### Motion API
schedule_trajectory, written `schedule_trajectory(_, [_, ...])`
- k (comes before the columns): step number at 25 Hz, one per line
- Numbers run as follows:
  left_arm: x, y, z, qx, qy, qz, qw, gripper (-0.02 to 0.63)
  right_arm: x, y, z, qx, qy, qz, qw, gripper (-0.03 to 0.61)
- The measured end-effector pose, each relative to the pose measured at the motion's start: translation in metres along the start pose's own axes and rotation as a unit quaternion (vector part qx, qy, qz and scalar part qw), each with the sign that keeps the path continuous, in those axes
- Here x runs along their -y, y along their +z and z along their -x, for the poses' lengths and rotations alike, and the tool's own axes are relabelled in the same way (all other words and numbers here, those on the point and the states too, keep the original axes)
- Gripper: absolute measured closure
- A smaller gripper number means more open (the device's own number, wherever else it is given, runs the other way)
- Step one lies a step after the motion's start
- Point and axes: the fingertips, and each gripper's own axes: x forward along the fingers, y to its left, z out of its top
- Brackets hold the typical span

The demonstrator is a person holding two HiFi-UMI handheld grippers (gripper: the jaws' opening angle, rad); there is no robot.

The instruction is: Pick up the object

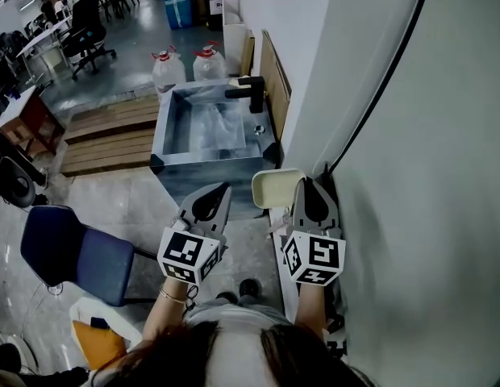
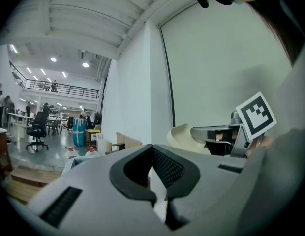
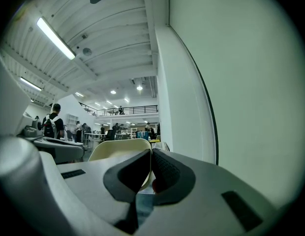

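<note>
You are clamping the right gripper (image 1: pixel 303 184) on the rim of the cream plate (image 1: pixel 274 189), aloft beside the wall (image 1: pixel 411 135); the left gripper (image 1: pixel 224 190) is hanging closed, empty. The plate is appearing light, rigid and slick: grip deep over the rim

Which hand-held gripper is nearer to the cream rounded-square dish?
Right. The right hand-held gripper grips the right edge of the cream rounded-square dish; the left hand-held gripper, shut and empty, is to the dish's left, not touching.

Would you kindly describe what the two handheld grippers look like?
Both the left gripper and right gripper are light grey wedges with black textured pads. Each carries a white cube with black square markers. A bracelet circles the left wrist.
</note>
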Motion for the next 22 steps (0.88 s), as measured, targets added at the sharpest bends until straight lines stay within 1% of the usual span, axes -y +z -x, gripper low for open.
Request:
schedule_trajectory(11, [-0.023,0.006,0.019,0.012,-0.006,0.014,0.9998,0.606,-0.023,0.008,0.003,-0.007,-0.014,0.006,1.000,0.546])
schedule_trajectory(22, [-0.044,0.000,0.040,0.018,-0.017,0.026,0.9994,0.606,-0.056,0.009,0.005,-0.009,-0.025,0.017,1.000,0.546])
